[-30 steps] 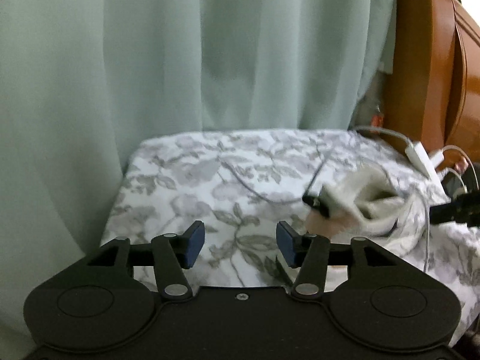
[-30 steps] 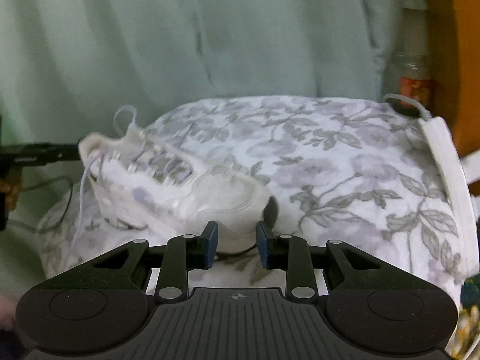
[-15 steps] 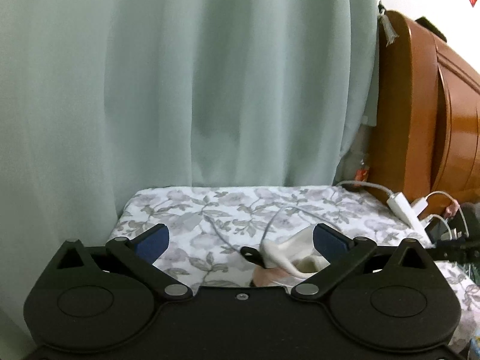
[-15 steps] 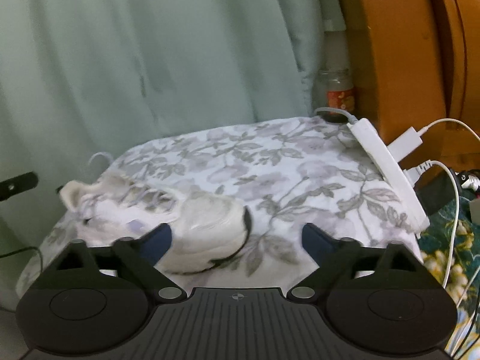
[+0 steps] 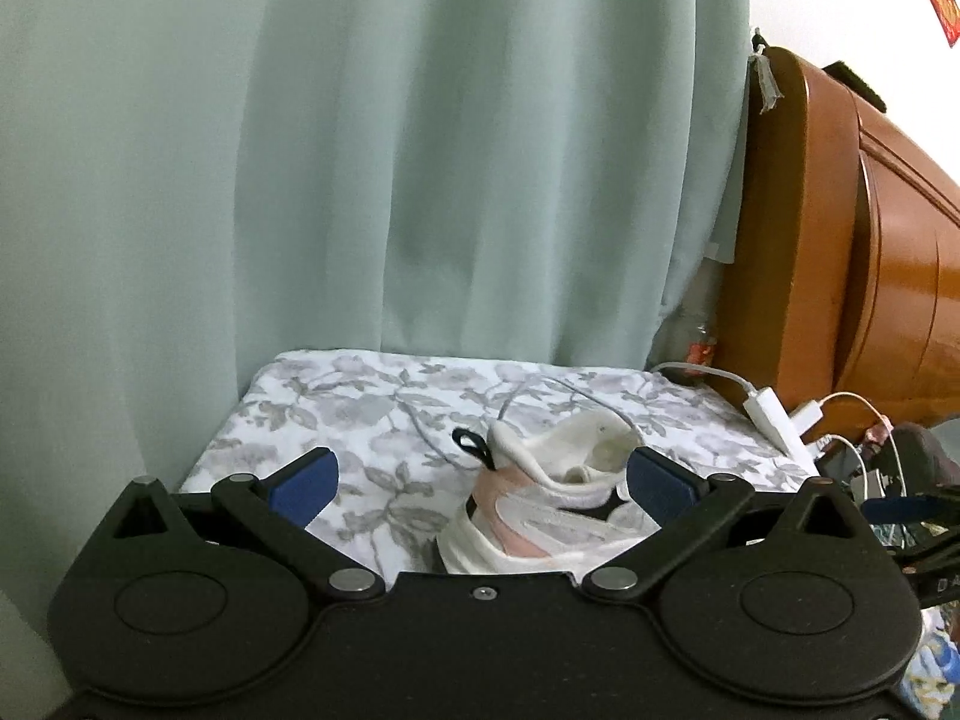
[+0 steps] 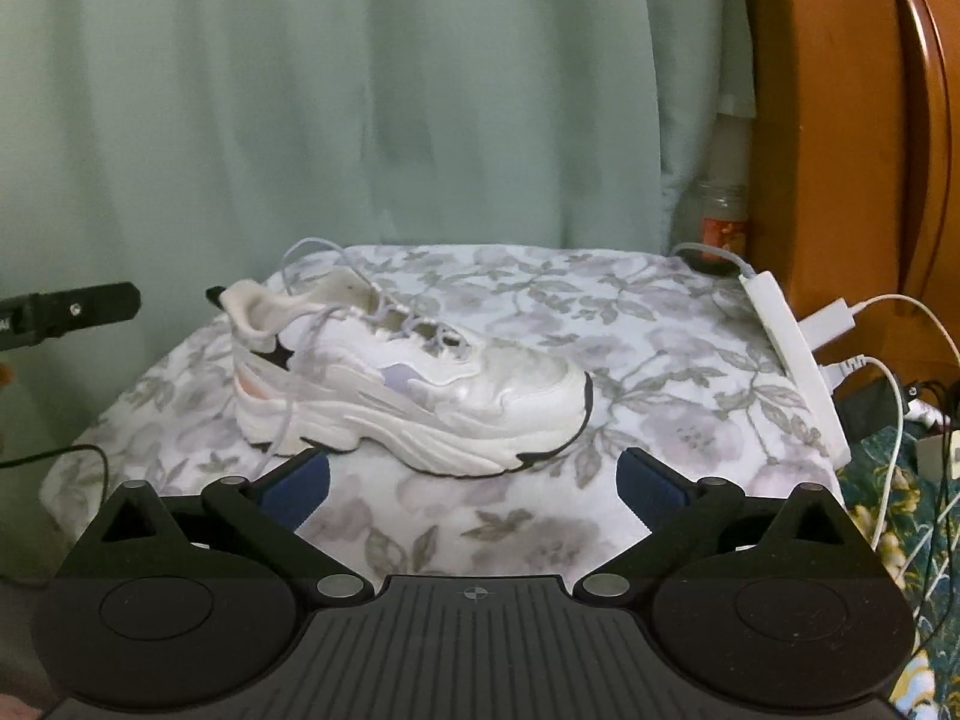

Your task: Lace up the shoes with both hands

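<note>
In the right wrist view the white shoe [image 6: 408, 384] is seen in the middle of the frame on the flowered tabletop [image 6: 660, 360], with its lace [image 6: 312, 324] threaded through the holes but hanging loose over the side at the left, so the threading looks done and the tying seems left. The left claw [image 5: 480, 489] is held wide open with the shoe's heel between its pads but not pinched, and the right claw [image 6: 474, 483] has just been opened wide, with nothing gripped. No writing can be read on the shoe; on the red label of the bottle [image 6: 729, 198] at the upper right the letters are too blurred.
</note>
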`<state>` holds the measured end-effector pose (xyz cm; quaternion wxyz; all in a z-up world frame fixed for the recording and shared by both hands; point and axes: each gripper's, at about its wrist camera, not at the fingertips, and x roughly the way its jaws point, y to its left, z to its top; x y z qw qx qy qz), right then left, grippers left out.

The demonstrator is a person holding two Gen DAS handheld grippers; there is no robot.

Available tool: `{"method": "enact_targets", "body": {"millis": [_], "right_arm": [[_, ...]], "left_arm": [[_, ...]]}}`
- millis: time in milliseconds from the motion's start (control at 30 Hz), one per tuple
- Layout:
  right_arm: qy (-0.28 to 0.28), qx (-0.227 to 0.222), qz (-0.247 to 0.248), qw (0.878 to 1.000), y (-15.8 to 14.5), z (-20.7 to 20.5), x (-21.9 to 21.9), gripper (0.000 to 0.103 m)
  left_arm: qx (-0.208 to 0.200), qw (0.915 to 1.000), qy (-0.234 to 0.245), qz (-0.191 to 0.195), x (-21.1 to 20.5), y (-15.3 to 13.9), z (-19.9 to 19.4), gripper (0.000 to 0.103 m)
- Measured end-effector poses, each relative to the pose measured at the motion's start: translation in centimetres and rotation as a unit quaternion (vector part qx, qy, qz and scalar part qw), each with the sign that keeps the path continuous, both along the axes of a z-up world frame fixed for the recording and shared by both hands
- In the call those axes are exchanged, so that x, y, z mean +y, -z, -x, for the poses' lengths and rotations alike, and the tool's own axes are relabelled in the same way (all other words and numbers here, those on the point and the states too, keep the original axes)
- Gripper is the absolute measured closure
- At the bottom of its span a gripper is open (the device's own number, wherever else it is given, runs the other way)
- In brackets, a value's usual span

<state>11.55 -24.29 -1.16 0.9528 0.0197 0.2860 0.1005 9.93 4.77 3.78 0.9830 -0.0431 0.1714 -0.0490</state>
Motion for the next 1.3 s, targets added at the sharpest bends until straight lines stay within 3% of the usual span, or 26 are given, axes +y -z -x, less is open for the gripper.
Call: {"method": "enact_targets", "body": {"millis": [167, 567, 933, 1300], "right_arm": [[-0.002, -0.008, 0.010, 1.000, -0.1, 1.7, 0.8, 0.000], [-0.020, 0.003, 0.017, 1.000, 0.6, 4.7, 2.6, 0.000], [-0.014, -0.005, 0.014, 1.000, 0.4, 5.8, 2.5, 0.000], [-0.012, 0.003, 0.014, 1.000, 0.7, 6.0, 2.5, 0.000]], "left_arm": [[-0.007, 0.9987, -0.023, -0.044, -0.6, 0.1, 2.1, 0.001], [0.017, 0.9997, -0.015, -0.012, 0.5, 1.3, 5.5, 0.001], [0.030, 0.9983, -0.035, -0.038, -0.1, 1.1, 6.0, 0.001], [0.039, 0.9979, -0.017, -0.049, -0.5, 1.3, 5.9, 0.001]]}}
